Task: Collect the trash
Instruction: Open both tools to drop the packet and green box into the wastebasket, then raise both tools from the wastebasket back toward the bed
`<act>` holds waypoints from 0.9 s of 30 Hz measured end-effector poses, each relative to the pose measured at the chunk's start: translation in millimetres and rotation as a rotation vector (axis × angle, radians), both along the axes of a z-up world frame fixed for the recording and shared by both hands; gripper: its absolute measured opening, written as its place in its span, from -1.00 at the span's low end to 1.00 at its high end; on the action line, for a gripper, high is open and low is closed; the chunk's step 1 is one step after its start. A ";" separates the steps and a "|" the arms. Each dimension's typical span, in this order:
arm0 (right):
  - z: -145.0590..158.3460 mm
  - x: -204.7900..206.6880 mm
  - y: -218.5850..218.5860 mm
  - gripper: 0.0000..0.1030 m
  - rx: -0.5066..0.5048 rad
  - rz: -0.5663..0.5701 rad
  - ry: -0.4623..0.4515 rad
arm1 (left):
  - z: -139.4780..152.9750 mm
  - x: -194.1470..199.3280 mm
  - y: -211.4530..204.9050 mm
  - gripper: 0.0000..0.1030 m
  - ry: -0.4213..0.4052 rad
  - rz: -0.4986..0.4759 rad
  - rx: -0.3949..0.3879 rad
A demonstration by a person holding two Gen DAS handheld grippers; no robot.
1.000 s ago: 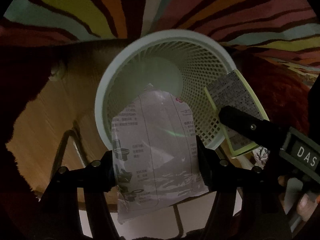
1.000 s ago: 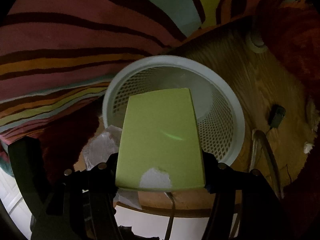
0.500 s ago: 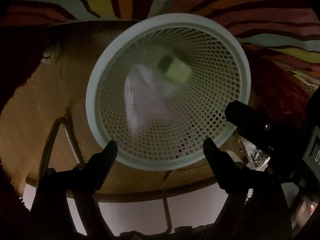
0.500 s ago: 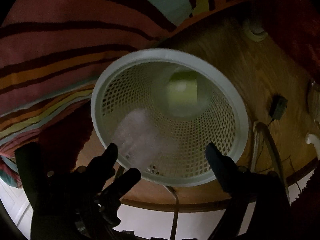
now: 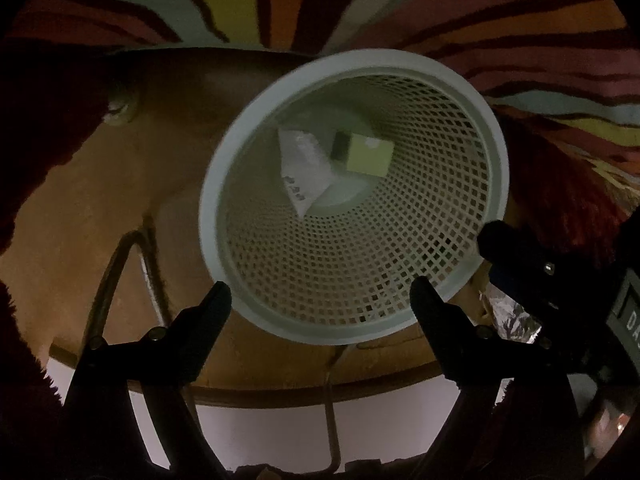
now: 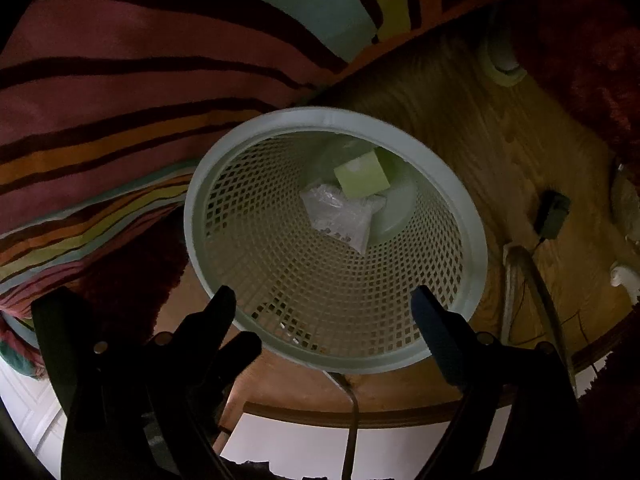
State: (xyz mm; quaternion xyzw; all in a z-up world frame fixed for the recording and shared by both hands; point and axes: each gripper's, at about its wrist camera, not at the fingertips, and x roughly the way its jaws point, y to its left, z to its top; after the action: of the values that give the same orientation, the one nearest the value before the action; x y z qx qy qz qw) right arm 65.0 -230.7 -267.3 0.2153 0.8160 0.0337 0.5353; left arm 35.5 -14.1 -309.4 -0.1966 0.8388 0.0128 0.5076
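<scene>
While the left hand-held gripper [image 5: 320, 288] hangs over the near rim of the white mesh wastebasket [image 5: 408, 280], its jaws are opening, already wide apart, with nothing between them. The right hand-held gripper [image 6: 322, 294] stands likewise above the basket's lower rim in its own view, jaws spread wide and empty; part of it also shows at the right edge of the left wrist view.

Both pieces of trash lie at the bottom of the wastebasket. A clear plastic bag [image 5: 302, 170] with small printing sits left of centre of the basket floor in the left view, and a yellow-green box [image 5: 368, 156] lies just beside it to the upper right, touching or overlapping it. From the right wrist view the box [image 6: 362, 180] sits above the bag [image 6: 344, 216].

The basket stands on a wooden floor [image 6: 480, 120], next to a striped rug [image 6: 120, 80] that fills the upper left of that frame. A dark small adapter [image 6: 554, 214] with a cord lies on the floor at the right. Crumpled foil-like material [image 5: 512, 320] shows at the lower right of the left view.
</scene>
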 end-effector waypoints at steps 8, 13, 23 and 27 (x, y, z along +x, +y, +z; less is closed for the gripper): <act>18.6 -1.4 -1.8 0.65 0.003 -0.001 -0.053 | 13.8 -4.4 3.5 0.71 -0.014 0.010 -0.006; 32.7 0.6 -3.0 0.65 0.010 0.006 -0.096 | 25.5 -6.0 10.9 0.71 -0.047 0.038 -0.012; 64.8 0.2 2.3 0.65 0.001 0.068 -0.206 | 53.0 -8.3 16.4 0.72 -0.133 0.042 0.036; 79.9 0.6 0.5 0.65 -0.008 0.078 -0.264 | 65.4 -7.1 19.7 0.71 -0.175 0.042 0.061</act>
State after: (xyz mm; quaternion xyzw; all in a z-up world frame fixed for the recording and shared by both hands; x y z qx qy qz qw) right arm 65.6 -230.2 -187.4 0.1748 0.7464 0.0793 0.6372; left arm 28.3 5.6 -244.0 -0.1988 0.7861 0.0318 0.5844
